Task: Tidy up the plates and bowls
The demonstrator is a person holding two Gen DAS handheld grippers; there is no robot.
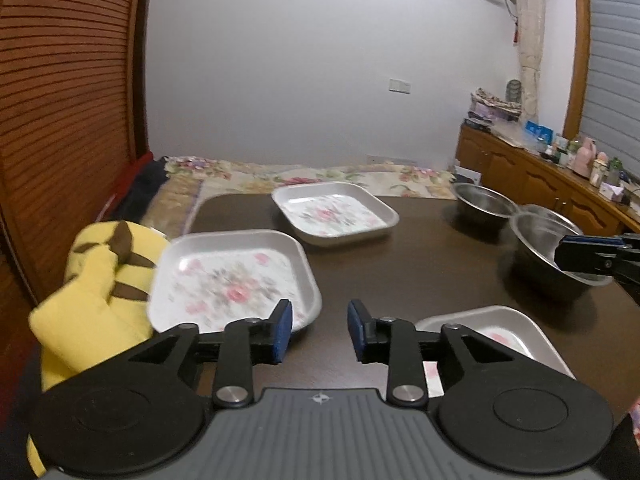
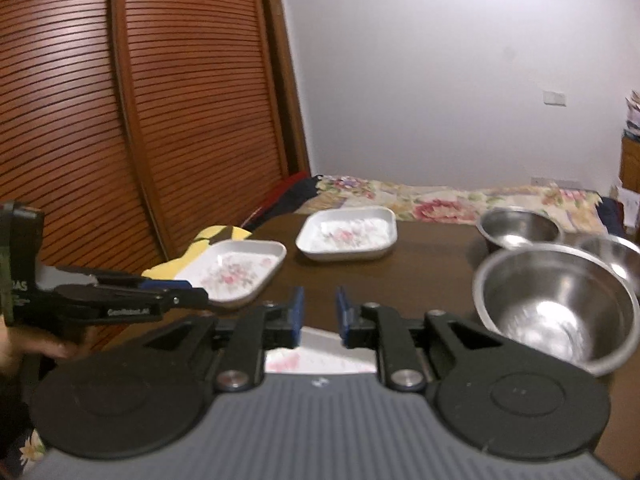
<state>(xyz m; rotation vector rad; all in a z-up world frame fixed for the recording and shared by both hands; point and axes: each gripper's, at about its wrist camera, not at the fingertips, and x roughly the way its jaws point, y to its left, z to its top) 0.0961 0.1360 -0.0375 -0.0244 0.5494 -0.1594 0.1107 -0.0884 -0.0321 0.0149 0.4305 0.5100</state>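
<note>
Three white square floral plates lie on the dark table: one near left, one far middle, one near right. Three steel bowls stand at the right: a large near one, a far one and a third at the edge. My left gripper is open and empty above the table, between the near left and near right plates. My right gripper is open and empty above the near plate, left of the large bowl.
A yellow plush toy sits at the table's left edge beside the near left plate. A slatted wooden wardrobe stands on the left. A floral bedspread lies beyond the table. A cluttered wooden cabinet is far right.
</note>
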